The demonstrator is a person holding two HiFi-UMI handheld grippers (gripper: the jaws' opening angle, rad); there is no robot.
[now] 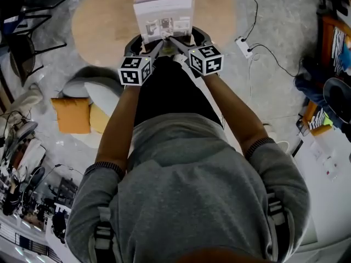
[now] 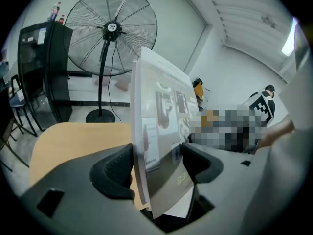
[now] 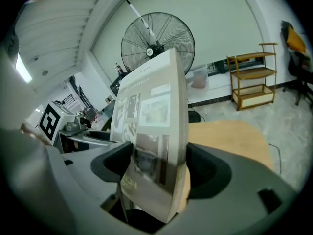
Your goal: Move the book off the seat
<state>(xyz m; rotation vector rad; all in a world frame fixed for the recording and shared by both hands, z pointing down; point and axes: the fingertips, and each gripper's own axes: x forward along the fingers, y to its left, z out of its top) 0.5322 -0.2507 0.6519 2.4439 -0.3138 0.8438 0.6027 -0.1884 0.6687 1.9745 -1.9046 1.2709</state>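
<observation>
Book (image 1: 164, 16) lifted over the round wooden table (image 1: 98, 21), lower edge clamped between both claws, left gripper (image 2: 156, 168) grasping one corner, right gripper (image 3: 159, 169) grasping the other.

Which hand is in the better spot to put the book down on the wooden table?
Neither beats the other. The left gripper and the right gripper are both clamped on the book's near edge, side by side, over the table. They should probably set it down together.
</observation>
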